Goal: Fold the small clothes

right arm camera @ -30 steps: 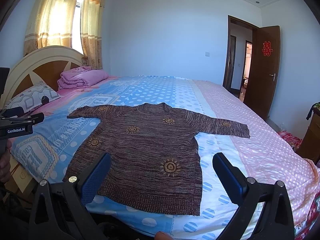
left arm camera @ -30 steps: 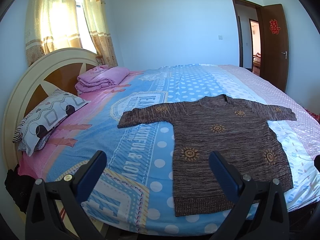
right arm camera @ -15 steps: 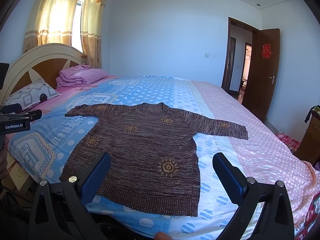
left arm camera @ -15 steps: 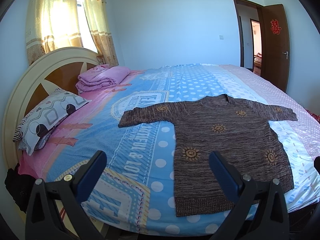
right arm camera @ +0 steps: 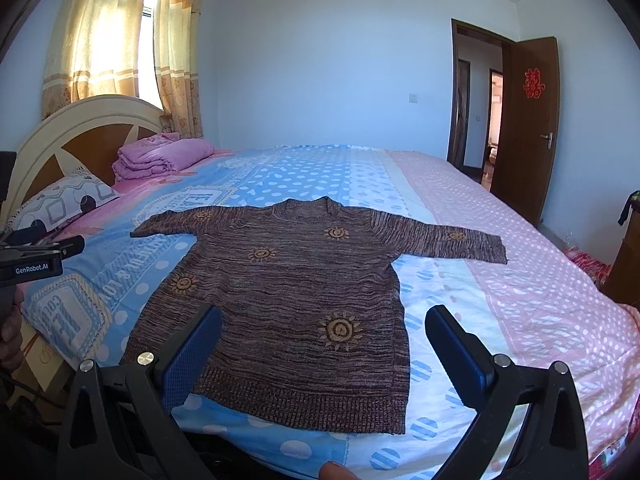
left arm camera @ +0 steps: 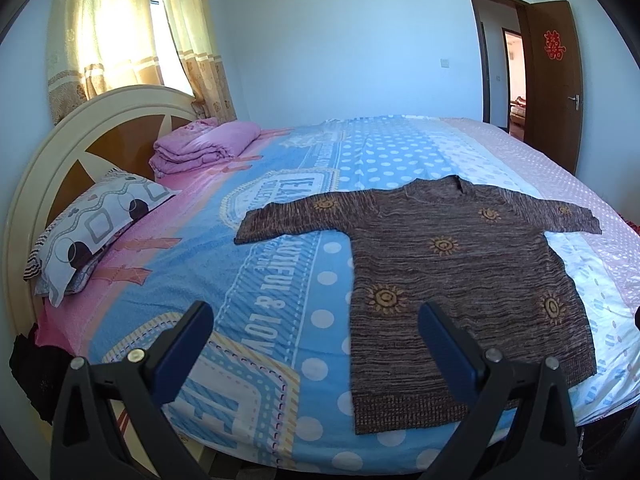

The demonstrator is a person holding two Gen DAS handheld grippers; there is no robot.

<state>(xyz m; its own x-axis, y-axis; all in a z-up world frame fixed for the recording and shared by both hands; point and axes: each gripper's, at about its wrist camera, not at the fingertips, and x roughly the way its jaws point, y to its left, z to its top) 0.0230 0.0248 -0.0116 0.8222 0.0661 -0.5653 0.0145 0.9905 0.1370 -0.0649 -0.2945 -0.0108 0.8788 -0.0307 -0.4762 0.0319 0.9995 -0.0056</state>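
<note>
Your left tool [left arm camera: 316, 336] sits nearest the lens with its blue-padded fingers [left arm camera: 182, 346] spread wide apart; nothing is between them. Your right tool [right arm camera: 324, 340] is in the same condition: fingers [right arm camera: 454, 350] spread wide, no cloth gripped. Both tools hang over the near edge of the bed [right arm camera: 540, 300], clear of the fabric.

Just beyond the tools, the brown sweater [right arm camera: 288, 292] lies flat on the bedspread, hem toward you, neckline away, both sleeves stretched out to the sides. In the left wrist view the sweater [left arm camera: 460, 272] lies to the right of centre; in the right wrist view it lies centred, with its hem between the two fingers. Orange sun motifs dot the front.

At the left edge of the right wrist view, the body of the left tool shows, labelled "GenRobot.AI".

Farther back, at the head of the bed, a patterned pillow [left arm camera: 92, 232] leans at the round headboard [left arm camera: 80, 128]. Beside it rests a folded pink blanket [left arm camera: 204, 146]. Behind these hang curtains [left arm camera: 120, 40]. At the far right, a brown door [right arm camera: 532, 120] stands open.
</note>
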